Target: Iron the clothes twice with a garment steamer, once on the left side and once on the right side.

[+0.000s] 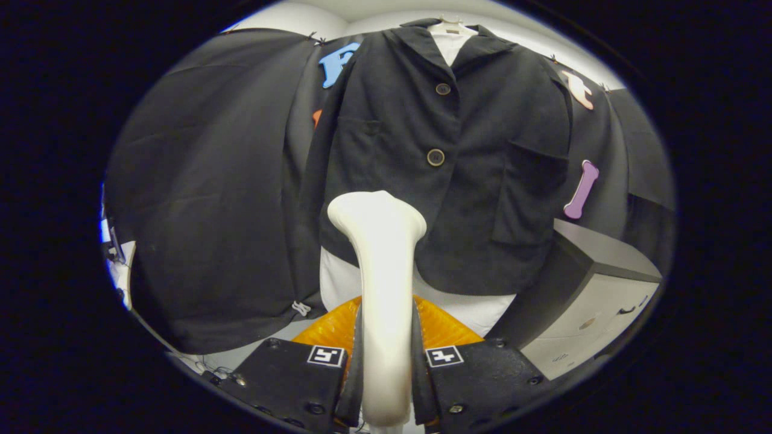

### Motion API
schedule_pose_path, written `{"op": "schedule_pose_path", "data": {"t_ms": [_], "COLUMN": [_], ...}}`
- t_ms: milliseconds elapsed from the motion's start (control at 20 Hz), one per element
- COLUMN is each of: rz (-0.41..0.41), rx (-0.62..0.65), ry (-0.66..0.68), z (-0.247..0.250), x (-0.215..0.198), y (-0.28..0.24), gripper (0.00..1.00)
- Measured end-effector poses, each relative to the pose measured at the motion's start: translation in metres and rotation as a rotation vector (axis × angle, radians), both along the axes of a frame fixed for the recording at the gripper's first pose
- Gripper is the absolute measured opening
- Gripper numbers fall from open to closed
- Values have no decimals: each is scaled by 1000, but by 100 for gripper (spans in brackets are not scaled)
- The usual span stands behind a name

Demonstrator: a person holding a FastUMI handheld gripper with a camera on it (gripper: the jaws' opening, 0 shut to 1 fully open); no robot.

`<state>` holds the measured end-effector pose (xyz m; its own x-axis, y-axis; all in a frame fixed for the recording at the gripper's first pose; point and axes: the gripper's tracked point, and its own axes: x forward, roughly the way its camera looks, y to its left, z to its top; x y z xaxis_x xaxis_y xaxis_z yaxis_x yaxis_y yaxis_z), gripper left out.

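Observation:
A white garment steamer point(382, 283) stands upright between my fingers, its handle pinched by both of them and its flared head rising ahead. My gripper point(386, 361) is shut on that handle. Beyond the steamer head hangs a black jacket point(446, 163) with two buttons down its front, on a hanger over a white garment point(449, 45). The steamer head sits in front of the jacket's lower left part, near the hem; I cannot tell whether it touches the cloth.
White cloth point(476, 310) shows below the jacket hem. A grey-topped cabinet point(597, 283) with pale drawers stands to the right of the jacket. Black cloth wall point(211, 181) hangs to the left and behind.

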<state>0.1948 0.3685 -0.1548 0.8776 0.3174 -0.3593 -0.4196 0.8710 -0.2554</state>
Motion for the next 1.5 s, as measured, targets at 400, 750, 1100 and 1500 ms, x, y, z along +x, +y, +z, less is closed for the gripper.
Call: {"op": "schedule_pose_path", "data": {"t_ms": [400, 750, 1100, 1500], "rz": [-43, -75, -162, -288], "rx": [8, 42, 106, 146], "ry": [85, 112, 88, 33], "z": [-24, -4, 53, 102], "x": [-14, -61, -102, -111], "y": [-7, -37, -114, -210], "gripper": [36, 36, 36, 36]}}
